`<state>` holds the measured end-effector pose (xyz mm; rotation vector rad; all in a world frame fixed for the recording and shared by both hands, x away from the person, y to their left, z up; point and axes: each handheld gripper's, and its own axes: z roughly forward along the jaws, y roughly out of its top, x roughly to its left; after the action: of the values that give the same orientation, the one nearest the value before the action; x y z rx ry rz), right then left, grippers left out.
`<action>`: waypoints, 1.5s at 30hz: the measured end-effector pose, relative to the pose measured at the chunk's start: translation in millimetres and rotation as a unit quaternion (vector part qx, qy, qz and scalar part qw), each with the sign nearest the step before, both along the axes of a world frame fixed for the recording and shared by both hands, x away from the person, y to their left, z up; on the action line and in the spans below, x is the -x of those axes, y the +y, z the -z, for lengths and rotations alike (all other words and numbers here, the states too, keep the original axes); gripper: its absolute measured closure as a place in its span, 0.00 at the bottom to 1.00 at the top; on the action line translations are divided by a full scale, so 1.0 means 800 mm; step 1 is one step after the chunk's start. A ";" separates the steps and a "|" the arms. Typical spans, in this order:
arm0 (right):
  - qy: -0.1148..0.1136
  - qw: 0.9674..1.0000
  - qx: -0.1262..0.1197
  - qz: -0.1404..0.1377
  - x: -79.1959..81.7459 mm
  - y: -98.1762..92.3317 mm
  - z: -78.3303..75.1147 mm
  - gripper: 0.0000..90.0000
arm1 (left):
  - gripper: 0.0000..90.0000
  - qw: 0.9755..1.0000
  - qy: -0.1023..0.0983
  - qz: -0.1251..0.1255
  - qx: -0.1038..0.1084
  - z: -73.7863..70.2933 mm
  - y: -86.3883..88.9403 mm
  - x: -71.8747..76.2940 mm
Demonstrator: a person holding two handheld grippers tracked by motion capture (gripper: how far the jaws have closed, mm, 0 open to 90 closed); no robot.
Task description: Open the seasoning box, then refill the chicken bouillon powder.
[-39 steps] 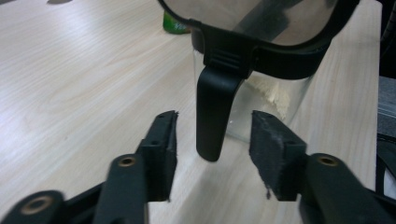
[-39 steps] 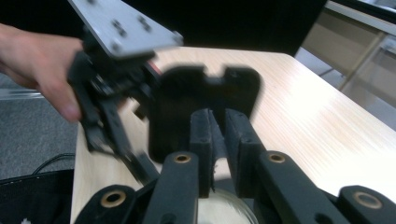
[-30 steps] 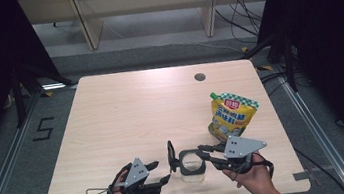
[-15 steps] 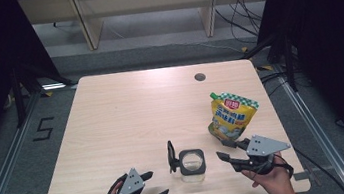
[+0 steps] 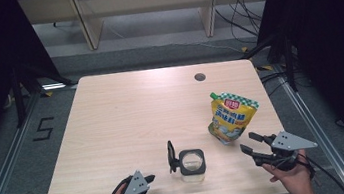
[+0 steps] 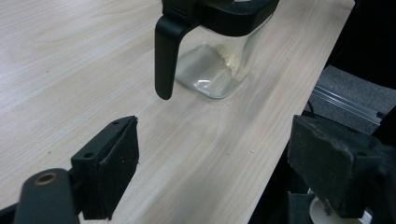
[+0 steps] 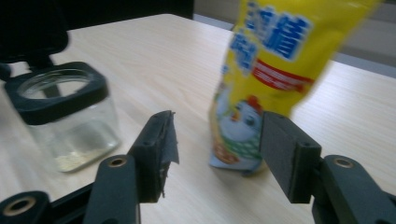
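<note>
A small square glass jar with a black rim and an upright flipped-open black lid stands near the table's front edge. It appears in the left gripper view as the jar and in the right gripper view as the jar. A yellow stand-up pouch stands to its right, close ahead of my right gripper as the pouch. My left gripper is open at the front edge, left of the jar, holding nothing. My right gripper is open, just in front of the pouch's lower right.
The light wooden table has a round cable hole at the back right. Its front edge runs close under both grippers. Shelving legs and cables lie on the floor behind the table.
Both grippers have drawn back from the jar toward the front edge. The left moved left and down, the right moved right beside the pouch. The jar stands alone with its lid up.
</note>
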<state>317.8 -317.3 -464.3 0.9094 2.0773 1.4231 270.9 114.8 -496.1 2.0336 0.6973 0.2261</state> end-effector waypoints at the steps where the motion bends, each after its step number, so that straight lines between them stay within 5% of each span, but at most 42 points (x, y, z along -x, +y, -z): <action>1: 0.005 1.000 -0.005 0.016 0.000 -0.003 0.001 0.47 | 0.18 1.000 -0.004 0.003 -0.002 0.000 -0.001 0.000; 11: 0.011 0.999 0.012 0.045 -0.011 -0.015 0.015 0.36 | 0.18 1.000 -0.001 0.003 -0.006 0.003 -0.003 -0.003; 12: 0.024 0.999 0.001 0.049 -0.011 -0.012 0.016 0.36 | 0.18 1.000 0.001 0.000 -0.009 0.002 -0.003 -0.001; 17: 0.038 0.998 0.018 0.052 -0.024 -0.010 0.023 0.32 | 0.18 1.000 -0.005 0.008 -0.006 0.002 -0.002 -0.001; 27: 0.037 0.997 0.062 0.031 -0.048 0.003 0.034 0.25 | 0.18 1.000 0.005 0.001 -0.010 0.006 -0.005 0.000; 28: 0.053 0.996 0.063 0.036 -0.049 0.005 0.034 0.24 | 0.18 1.000 0.002 0.005 -0.017 0.006 -0.004 -0.001; 29: 0.033 0.996 0.075 0.031 -0.058 0.004 0.035 0.23 | 0.18 1.000 -0.006 0.011 -0.024 0.005 -0.003 -0.003; 30: 0.055 0.995 0.073 0.036 -0.062 0.006 0.036 0.22 | 0.18 1.000 0.005 -0.001 -0.012 0.006 -0.005 -0.001; 32: 0.034 0.995 0.085 0.033 -0.080 0.008 0.039 0.21 | 0.18 1.000 0.003 0.000 -0.015 0.005 -0.003 -0.001; 34: 0.051 0.995 0.083 0.033 -0.081 0.011 0.038 0.21 | 0.19 1.000 0.003 -0.002 -0.014 0.006 -0.003 -0.001; 35: 0.034 0.995 0.085 0.029 -0.085 0.013 0.038 0.21 | 0.19 1.000 0.004 0.000 -0.017 0.006 -0.003 -0.002; 36: 0.049 0.995 0.080 0.030 -0.085 0.016 0.037 0.21 | 0.19 1.000 0.006 -0.001 -0.006 0.008 -0.004 -0.001; 38: 0.040 0.996 0.082 0.020 -0.086 0.021 0.036 0.22 | 0.19 1.000 0.006 0.001 -0.024 0.005 -0.002 -0.001; 45: 0.039 0.996 0.076 0.011 -0.087 0.026 0.038 0.18 | 0.19 1.000 -0.005 0.007 -0.020 0.007 -0.004 -0.001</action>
<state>387.3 -296.5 -494.4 0.9351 2.1923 1.2168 272.0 111.5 -502.1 2.0730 0.6786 0.2433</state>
